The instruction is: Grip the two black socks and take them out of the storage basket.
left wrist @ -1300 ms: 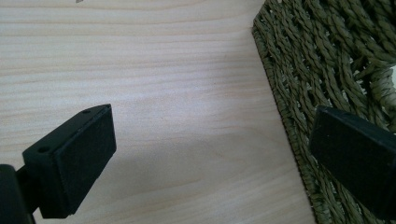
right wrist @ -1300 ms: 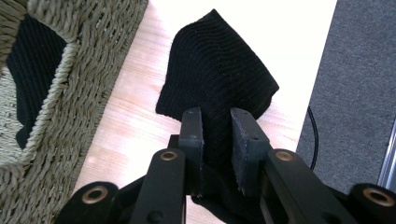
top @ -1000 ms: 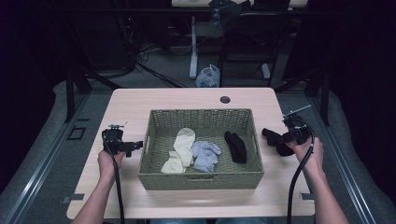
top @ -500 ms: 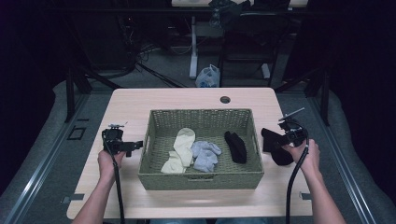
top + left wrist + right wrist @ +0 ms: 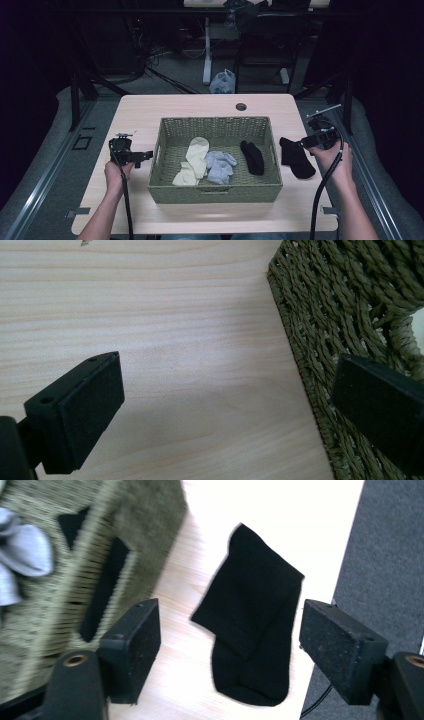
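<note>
A green woven basket (image 5: 215,192) stands mid-table and holds a cream sock (image 5: 195,152), a grey-blue sock (image 5: 219,165) and a black sock (image 5: 252,156). A second black sock (image 5: 296,157) lies flat on the table, right of the basket. My right gripper (image 5: 306,143) hovers just above it; its jaws have just been opening. In the right gripper view the sock (image 5: 255,630) lies below the spread jaws of that gripper (image 5: 230,645), untouched. My left gripper (image 5: 148,155) rests open left of the basket, with bare wood beneath it (image 5: 225,405) and the basket wall (image 5: 340,315) beside one jaw.
The table (image 5: 150,115) has a round cable hole (image 5: 241,106) at its far edge. Its right edge runs close by the loose sock, with grey floor (image 5: 390,555) beyond. A white plastic bag (image 5: 223,82) sits on the floor behind the table.
The right gripper opened and rose off the black sock, which went from a bunch at the jaws to lying flat on the table. The left gripper stayed put.
</note>
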Motion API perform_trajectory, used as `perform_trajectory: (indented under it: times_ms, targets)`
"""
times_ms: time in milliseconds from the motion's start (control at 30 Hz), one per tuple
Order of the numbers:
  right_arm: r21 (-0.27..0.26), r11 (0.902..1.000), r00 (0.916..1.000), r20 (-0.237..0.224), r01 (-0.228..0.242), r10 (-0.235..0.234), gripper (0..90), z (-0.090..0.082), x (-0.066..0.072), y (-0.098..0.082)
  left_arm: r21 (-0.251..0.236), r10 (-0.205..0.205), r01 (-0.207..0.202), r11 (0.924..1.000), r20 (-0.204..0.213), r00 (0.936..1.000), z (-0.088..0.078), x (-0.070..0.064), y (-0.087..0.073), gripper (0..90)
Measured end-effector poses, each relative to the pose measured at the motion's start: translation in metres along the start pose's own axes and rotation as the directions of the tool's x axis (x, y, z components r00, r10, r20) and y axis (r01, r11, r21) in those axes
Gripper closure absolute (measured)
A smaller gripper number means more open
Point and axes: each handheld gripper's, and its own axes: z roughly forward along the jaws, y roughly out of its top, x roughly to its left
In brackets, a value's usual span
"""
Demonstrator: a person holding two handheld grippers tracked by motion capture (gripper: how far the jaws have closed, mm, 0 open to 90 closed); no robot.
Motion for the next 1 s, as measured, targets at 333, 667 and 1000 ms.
perform_trajectory:
  times_ms: [333,667,1000]
  targets:
    - [-0.050,0.9941,0.9950,-0.022,0.096,-0.098,21.7,-0.036,0.040,0.027,0.000,0.000,0.000,1.0000,0.001,1.0000,0.000,0.000,0.000,1.0]
    - [-0.045,0.9794,0.9792,-0.042,0.197,-0.199,20.0,-0.042,0.083,0.053,-0.005,-0.002,0.002,1.0000,0.000,1.0000,0.000,0.000,0.000,1.0]
    - [0.013,0.9667,0.9640,-0.080,0.256,-0.254,19.7,-0.015,0.117,0.070,-0.002,0.003,-0.003,1.0000,0.004,1.0000,-0.001,0.001,0.000,1.0]
